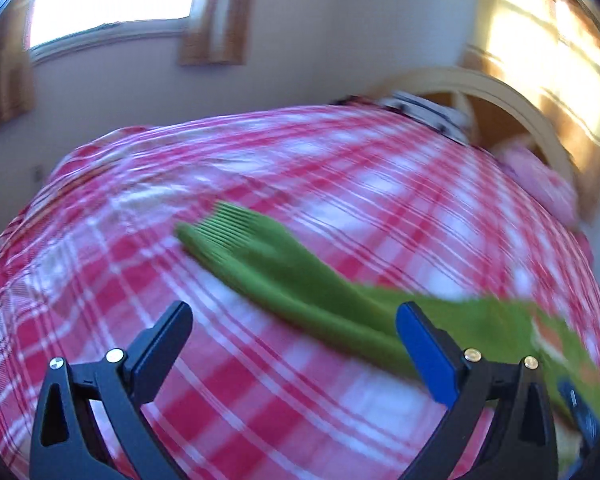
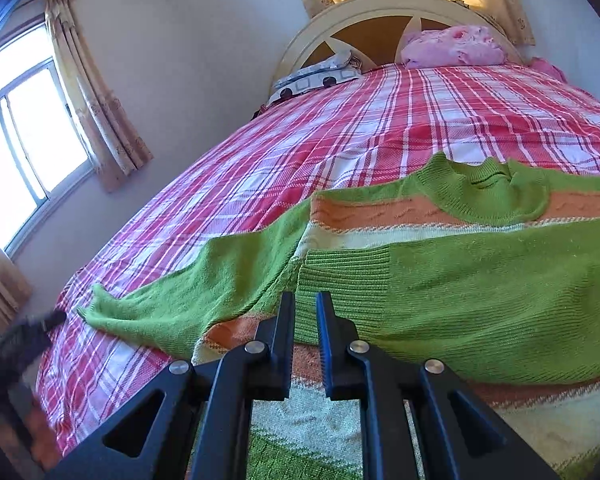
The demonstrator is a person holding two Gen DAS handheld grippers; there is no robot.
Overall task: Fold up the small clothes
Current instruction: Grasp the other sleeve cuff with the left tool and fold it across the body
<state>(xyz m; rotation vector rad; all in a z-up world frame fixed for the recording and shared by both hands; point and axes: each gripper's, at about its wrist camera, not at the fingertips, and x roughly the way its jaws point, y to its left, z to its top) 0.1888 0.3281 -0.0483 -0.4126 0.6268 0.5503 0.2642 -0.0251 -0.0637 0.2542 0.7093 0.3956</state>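
A small green knit sweater [image 2: 480,280] with orange and cream stripes lies on the red plaid bed [image 2: 340,128]. One sleeve is folded across its body, with the ribbed cuff [image 2: 344,280] just ahead of my right gripper [image 2: 305,300]. The right gripper's jaws stand nearly closed with a thin gap, and nothing shows between them. The other sleeve [image 2: 172,300] stretches out to the left. In the blurred left wrist view that sleeve [image 1: 280,264] lies diagonally on the bed. My left gripper [image 1: 294,312] is wide open and empty above the sheet, its blue finger [image 1: 424,352] over the sleeve.
A cream arched headboard [image 2: 380,8] stands at the far end with a pink pillow [image 2: 452,48] and a patterned pillow [image 2: 320,76]. A window with curtains [image 2: 20,152] is on the left wall. The bed's left edge [image 2: 72,288] lies near the sleeve's cuff.
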